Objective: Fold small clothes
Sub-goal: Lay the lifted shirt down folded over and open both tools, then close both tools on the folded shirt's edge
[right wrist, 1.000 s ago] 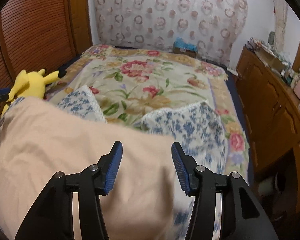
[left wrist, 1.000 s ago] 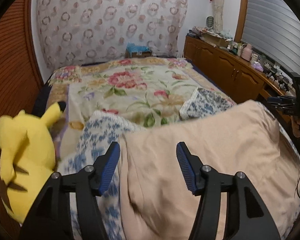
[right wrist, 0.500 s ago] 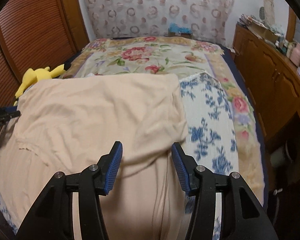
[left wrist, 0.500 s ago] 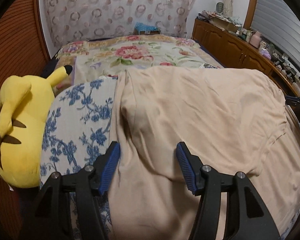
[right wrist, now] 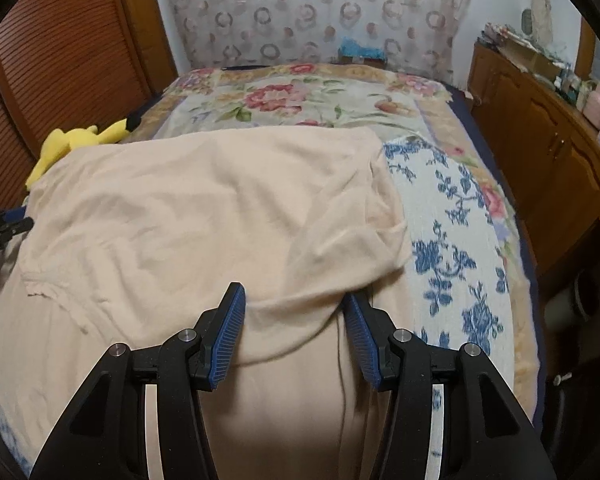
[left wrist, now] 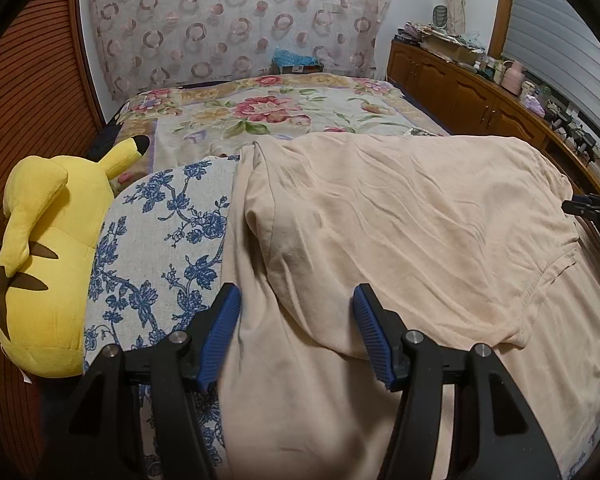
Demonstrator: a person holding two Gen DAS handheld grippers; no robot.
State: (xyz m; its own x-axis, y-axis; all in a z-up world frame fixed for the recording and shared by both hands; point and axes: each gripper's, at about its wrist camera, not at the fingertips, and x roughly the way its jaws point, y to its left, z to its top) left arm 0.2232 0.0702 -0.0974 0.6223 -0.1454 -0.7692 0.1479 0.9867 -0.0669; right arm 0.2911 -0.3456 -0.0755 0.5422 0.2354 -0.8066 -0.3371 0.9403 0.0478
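A peach-coloured garment (left wrist: 400, 232) lies spread over a blue-and-white floral cloth (left wrist: 160, 236) at the near end of the bed; its upper part is folded down over the lower part. It also shows in the right wrist view (right wrist: 188, 216). My left gripper (left wrist: 296, 320) is open and empty, just above the garment's left side near the fold. My right gripper (right wrist: 294, 312) is open and empty above the garment's right side, where a folded edge bulges between the fingers. The right gripper's tip peeks in at the left view's right edge (left wrist: 592, 208).
A yellow plush toy (left wrist: 48, 260) lies at the bed's left edge against the wooden slatted wall. The flowered bedspread (left wrist: 276, 116) stretches to the far wall. A wooden cabinet (right wrist: 548, 152) with clutter runs along the right side. A blue box (left wrist: 296, 60) sits at the bed's head.
The garment's top edge came down from raised to lying flat over its lower part. Both grippers stayed open and pulled back slightly toward the near edge.
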